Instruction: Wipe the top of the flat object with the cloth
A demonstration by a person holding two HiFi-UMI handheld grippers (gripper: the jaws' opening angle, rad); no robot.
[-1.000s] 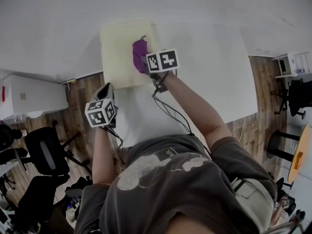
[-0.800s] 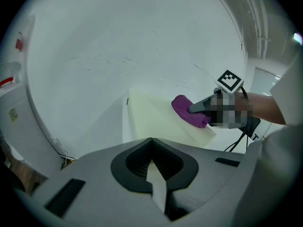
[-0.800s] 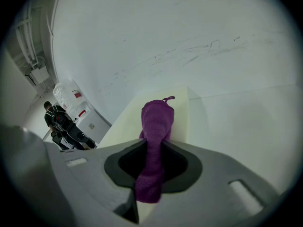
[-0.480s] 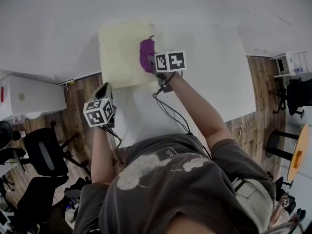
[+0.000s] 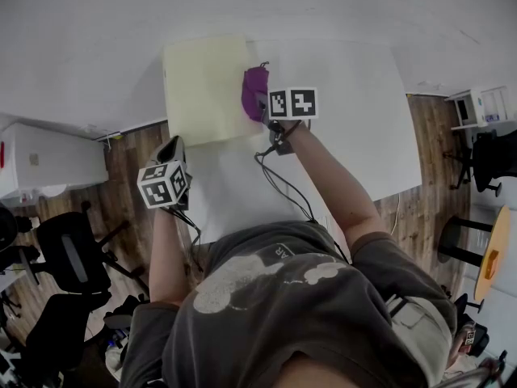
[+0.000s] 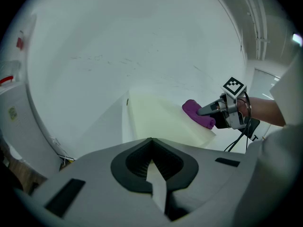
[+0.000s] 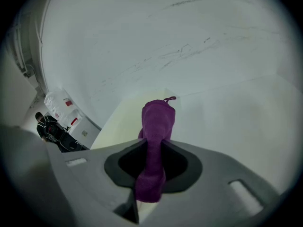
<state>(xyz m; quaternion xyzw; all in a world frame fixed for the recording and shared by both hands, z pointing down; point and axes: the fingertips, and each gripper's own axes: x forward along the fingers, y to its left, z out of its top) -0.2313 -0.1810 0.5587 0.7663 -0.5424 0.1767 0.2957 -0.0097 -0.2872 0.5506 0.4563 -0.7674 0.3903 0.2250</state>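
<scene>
The right arm is stretched forward over the tabletop, forearm bare. The right hand-held gripper is pointed away from the body. Its jaws are clamped on a purple cloth, which is bunched between them and sticks out past the tips. The cloth is set on top of a pale yellow board, at the board's right edge toward the far side. The board is laid flat on the far left part of the tabletop. 1 marker cube is seen on the right hand-held gripper, just behind the cloth.

The left arm is bent and held close to the body. The left hand-held gripper is held at the tabletop's left edge, near the board's near-left corner and apart from the board. Its jaws are closed together with nothing between them, and it is aimed toward the board. Cables are hung from both grippers.

The tabletop is white and plain. A wood floor is seen on both sides of it. A white cabinet is placed at left, with 2 black office chairs nearer the person. A pale wall is seen beyond the tabletop.
</scene>
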